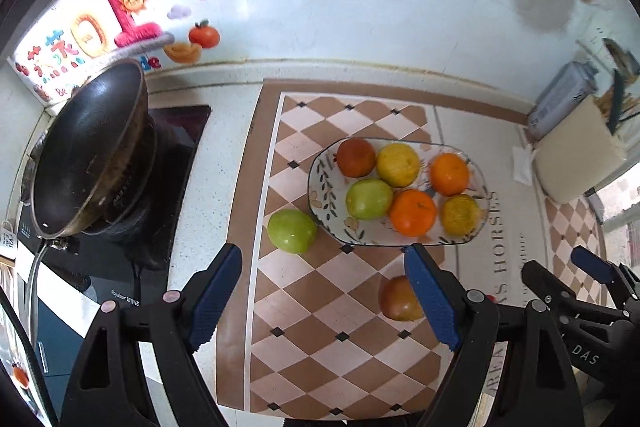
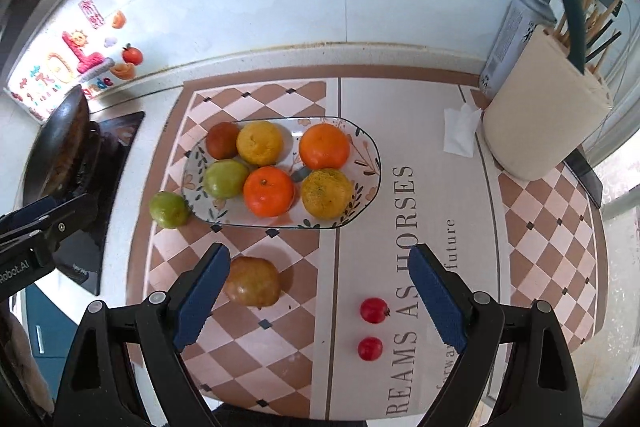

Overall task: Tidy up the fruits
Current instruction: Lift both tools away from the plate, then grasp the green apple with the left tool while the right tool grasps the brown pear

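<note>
A patterned oval plate point(image 1: 326, 187) point(image 2: 362, 151) on the checkered mat holds several fruits: oranges, yellow ones, a red-brown one and a green one. A green apple point(image 1: 292, 230) point(image 2: 169, 209) lies on the mat, touching the plate's left edge. A brown-red fruit point(image 1: 396, 297) point(image 2: 253, 281) lies nearer, in front of the plate. Two small red fruits point(image 2: 374, 309) point(image 2: 369, 348) lie on the mat's lettered part. My left gripper point(image 1: 324, 291) is open and empty, above the mat. My right gripper point(image 2: 320, 297) is open and empty, with the brown-red fruit by its left finger.
A black pan point(image 1: 86, 147) point(image 2: 60, 143) stands on the cooktop point(image 1: 176, 131) at the left. A cream utensil holder point(image 2: 544, 107) point(image 1: 576, 151), a spray can point(image 2: 516, 39) and a tissue point(image 2: 460, 131) stand at the back right. A tiled wall rises behind.
</note>
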A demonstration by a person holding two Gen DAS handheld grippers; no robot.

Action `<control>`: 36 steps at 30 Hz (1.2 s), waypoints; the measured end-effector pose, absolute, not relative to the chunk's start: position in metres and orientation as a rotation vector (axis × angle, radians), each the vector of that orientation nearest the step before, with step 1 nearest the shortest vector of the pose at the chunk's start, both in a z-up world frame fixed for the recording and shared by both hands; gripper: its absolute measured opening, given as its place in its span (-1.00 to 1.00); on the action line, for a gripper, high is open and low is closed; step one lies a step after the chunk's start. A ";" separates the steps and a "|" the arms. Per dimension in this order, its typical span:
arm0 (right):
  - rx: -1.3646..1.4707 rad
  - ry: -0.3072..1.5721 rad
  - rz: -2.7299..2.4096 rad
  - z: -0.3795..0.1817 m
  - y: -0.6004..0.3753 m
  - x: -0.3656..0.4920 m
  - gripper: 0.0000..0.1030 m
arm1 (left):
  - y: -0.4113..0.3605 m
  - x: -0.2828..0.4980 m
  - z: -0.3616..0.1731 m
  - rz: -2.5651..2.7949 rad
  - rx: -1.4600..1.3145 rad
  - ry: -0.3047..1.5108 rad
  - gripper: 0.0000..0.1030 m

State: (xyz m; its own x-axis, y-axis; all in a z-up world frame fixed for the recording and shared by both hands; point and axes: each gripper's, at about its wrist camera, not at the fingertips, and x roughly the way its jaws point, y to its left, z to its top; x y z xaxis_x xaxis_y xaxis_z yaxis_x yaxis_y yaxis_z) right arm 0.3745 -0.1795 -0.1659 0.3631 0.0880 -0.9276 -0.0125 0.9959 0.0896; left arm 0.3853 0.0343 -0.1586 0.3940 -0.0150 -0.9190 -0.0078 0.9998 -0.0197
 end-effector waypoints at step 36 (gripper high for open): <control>0.337 1.296 0.155 -0.188 -0.218 0.347 0.80 | 0.015 0.342 -0.173 0.010 0.062 1.200 1.00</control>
